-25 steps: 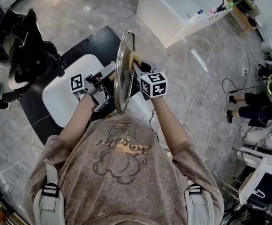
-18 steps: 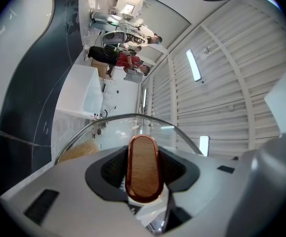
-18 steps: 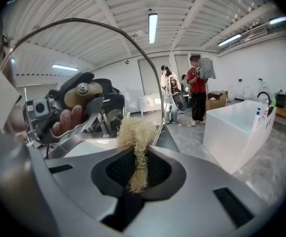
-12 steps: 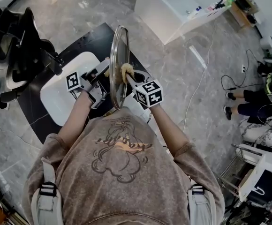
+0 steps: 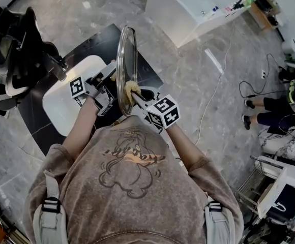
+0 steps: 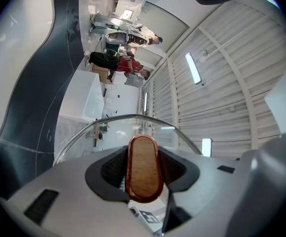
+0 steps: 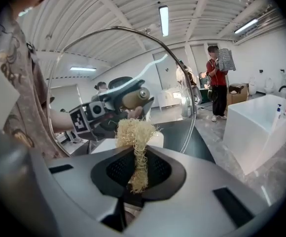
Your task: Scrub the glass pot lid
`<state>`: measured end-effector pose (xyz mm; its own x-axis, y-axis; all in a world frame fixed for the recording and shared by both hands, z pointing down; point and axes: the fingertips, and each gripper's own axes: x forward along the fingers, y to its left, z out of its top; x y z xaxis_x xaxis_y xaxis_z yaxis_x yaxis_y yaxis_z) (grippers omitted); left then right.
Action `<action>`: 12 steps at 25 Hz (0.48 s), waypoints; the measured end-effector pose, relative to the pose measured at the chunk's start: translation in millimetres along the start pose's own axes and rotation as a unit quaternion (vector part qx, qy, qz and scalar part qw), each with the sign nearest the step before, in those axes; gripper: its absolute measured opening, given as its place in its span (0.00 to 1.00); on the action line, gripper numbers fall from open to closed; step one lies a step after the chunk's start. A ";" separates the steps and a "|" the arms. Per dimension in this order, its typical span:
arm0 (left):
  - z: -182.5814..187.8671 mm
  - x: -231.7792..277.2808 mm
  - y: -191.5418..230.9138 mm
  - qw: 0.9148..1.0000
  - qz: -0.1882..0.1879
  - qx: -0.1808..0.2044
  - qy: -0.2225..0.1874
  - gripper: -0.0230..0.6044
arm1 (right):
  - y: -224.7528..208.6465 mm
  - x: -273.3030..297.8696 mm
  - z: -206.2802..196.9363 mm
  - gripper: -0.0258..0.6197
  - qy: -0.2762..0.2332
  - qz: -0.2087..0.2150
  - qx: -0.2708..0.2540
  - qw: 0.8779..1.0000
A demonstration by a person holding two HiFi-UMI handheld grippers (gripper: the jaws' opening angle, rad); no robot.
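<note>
The fluffy yellow scrubbing pad (image 5: 132,88) has slid down the glass, from the far end of the lid at 12 o'clock to the near end at 6 o'clock, and the whole lid has drifted a little toward 9 o'clock. The right gripper (image 5: 138,95) has its jaws shut tight on the pad, and the pad's loose end pokes out and touches the glass. The round glass pot lid with the shiny metal rim (image 5: 123,52) is up in the air, standing on its edge, above the white rounded table (image 5: 61,108) at 9 o'clock. The left gripper (image 5: 109,80) holds it from the other side, with its jaws closed on the lid's brown wooden knob (image 6: 143,169). To scrub well, I think the left side should squeeze the knob hard so the lid does not spin or tip. The right side should push softly, rub in little circles, and also go along the rim. The right arm comes up from 5 o'clock and its gripper tips down a bit. The left arm comes up from 7 o'clock and its gripper tips up.
</note>
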<state>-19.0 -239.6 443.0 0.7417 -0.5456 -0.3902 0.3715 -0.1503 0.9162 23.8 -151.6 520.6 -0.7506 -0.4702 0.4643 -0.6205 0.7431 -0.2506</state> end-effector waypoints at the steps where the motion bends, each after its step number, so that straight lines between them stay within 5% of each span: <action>1: 1.0 -0.1 0.6 1.000 0.001 0.001 -0.003 0.32 | 4.7 -2.5 2.7 0.11 -0.002 0.005 0.001 1.000; 12: 4.3 -8.6 11.7 1.000 0.016 -0.003 -0.013 0.32 | 49.0 -26.0 57.7 0.11 -0.069 0.057 0.013 0.996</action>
<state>-23.5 -240.1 457.5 0.7387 -0.5707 -0.3586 0.3513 -0.1280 0.9275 -0.2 -130.5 447.3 -0.8392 -0.4456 0.3118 -0.5342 0.7831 -0.3185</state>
